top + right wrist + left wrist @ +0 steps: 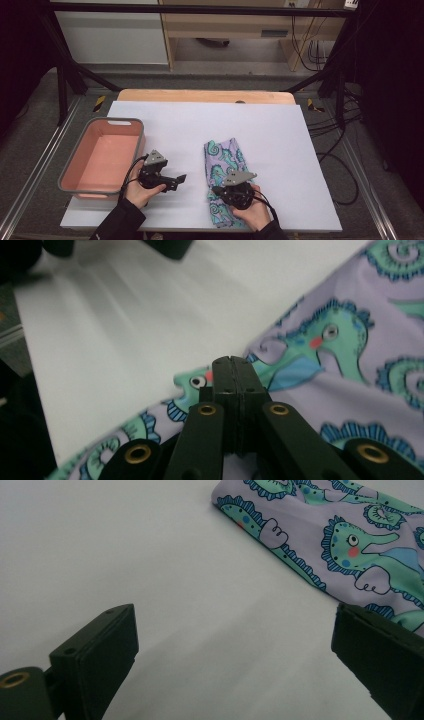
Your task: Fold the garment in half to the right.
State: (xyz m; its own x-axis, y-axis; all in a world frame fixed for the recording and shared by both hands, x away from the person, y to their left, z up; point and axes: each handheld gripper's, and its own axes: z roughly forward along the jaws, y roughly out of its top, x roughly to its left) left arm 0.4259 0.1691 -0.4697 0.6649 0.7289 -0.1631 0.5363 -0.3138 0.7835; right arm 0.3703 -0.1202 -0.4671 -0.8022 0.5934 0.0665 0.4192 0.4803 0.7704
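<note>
one folded cloth (225, 172) lies on the white surface (280, 150), right of the middle and toward our near edge. we see it as a long, narrow strip running from the near edge away from us, its far end slightly rounded. its ground colour is pale lilac, printed all over with teal-green seahorses that have dark blue frilled crests, light blue wings, a small round eye and a pink cheek spot. in the left tool's view the cloth (345, 535) fills the upper right corner, its folded edge smooth and running slantwise; it lies flat there.

our right tool (216, 190) sits over the near part of the cloth, held from below by the right hand (255, 212). in its own view the right tool (234, 365) has its two black jaws pressed fully together, tips down at the cloth's edge over a seahorse print (320, 340); we cannot tell whether a layer of fabric is pinched between them.

our left tool (181, 177) rests left of the cloth, near it but apart, pointing toward it, with the left hand (137, 190) around its body. in its own view the left tool (235, 645) has its jaws standing wide apart with only bare white surface between them.

left of that, a grey-rimmed pink bin (102, 155) stands at the surface's left edge.
</note>
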